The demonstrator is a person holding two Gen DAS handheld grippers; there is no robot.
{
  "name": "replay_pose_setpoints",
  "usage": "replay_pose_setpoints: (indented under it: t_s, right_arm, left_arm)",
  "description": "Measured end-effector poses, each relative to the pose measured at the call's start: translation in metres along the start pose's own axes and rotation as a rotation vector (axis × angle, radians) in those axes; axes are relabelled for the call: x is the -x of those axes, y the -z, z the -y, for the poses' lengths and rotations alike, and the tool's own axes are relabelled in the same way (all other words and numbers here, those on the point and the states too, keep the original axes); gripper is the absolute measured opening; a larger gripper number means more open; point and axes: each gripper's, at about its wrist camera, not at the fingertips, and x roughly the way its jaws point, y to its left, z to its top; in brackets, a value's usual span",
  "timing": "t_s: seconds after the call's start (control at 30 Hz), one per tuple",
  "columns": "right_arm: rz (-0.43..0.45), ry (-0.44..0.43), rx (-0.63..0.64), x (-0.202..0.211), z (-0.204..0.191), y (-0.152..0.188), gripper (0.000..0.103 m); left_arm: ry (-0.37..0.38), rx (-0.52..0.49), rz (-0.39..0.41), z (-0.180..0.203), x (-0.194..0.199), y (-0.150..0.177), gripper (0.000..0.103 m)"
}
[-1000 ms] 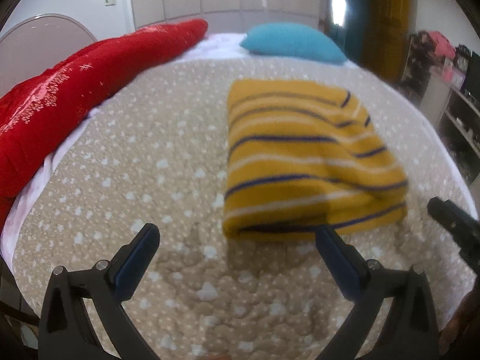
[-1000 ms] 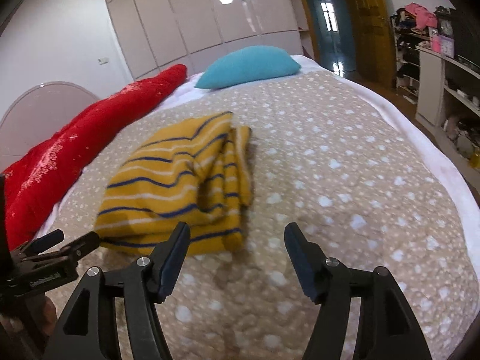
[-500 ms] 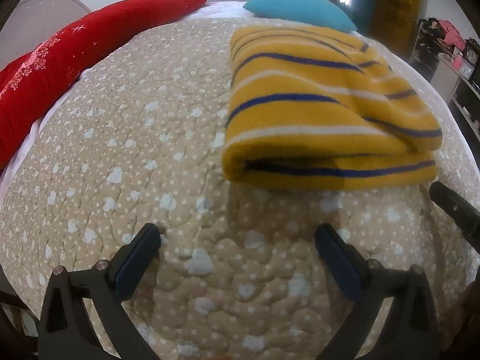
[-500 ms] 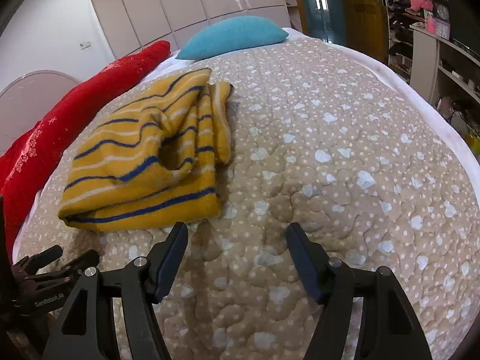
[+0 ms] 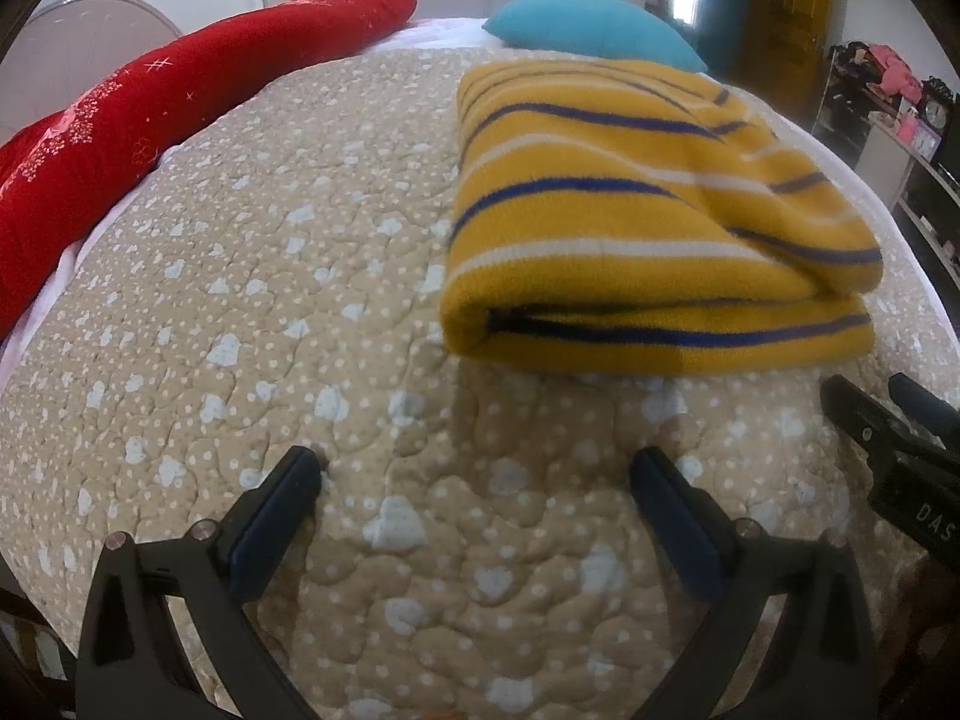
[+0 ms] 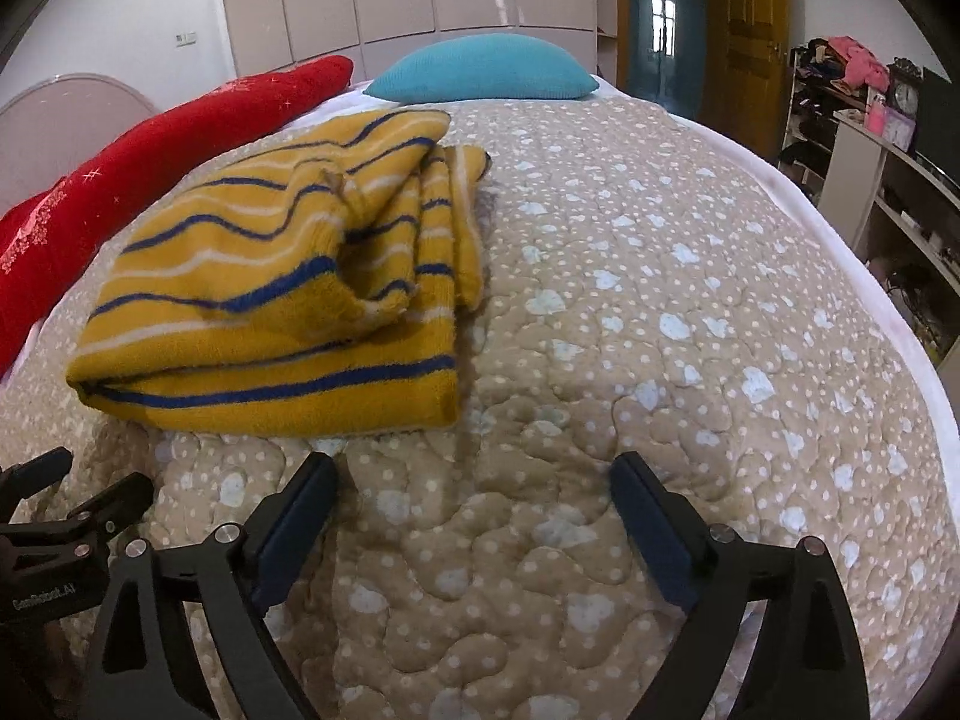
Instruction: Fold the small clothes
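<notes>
A folded yellow garment (image 5: pixel 648 228) with blue and white stripes lies on the bed's beige quilt (image 5: pixel 270 300), its thick folded edge turned toward both cameras. In the left wrist view it sits at about 1 o'clock from the left gripper (image 5: pixel 477 474), whose jaws stand wide apart with nothing between them but quilt; the garment is near yet clear of the fingertips. In the right wrist view the same garment (image 6: pixel 282 294) sits at about 11 o'clock from the right gripper (image 6: pixel 474 471), whose jaws are likewise spread wide and hold nothing; the left fingertip is just beside the garment's near edge, and contact cannot be told. Each gripper appears at the rim of the other's view, at 3 o'clock in the left view and 8 o'clock in the right. Beyond the garment, a teal pillow (image 6: pixel 486 69) rests at 12 o'clock at the head of the bed, and a long red blanket (image 5: pixel 150 102) runs along the 10 o'clock side.
</notes>
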Motion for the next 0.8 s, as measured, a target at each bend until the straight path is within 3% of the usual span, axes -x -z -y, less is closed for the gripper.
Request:
replay_pose_setpoints:
  t_s: [0.8]
  right_arm:
    - [0.034, 0.059, 0.029, 0.0, -0.009, 0.006, 0.099]
  left_arm:
    - [0.018, 0.014, 0.019, -0.002, -0.001, 0.0, 0.103]
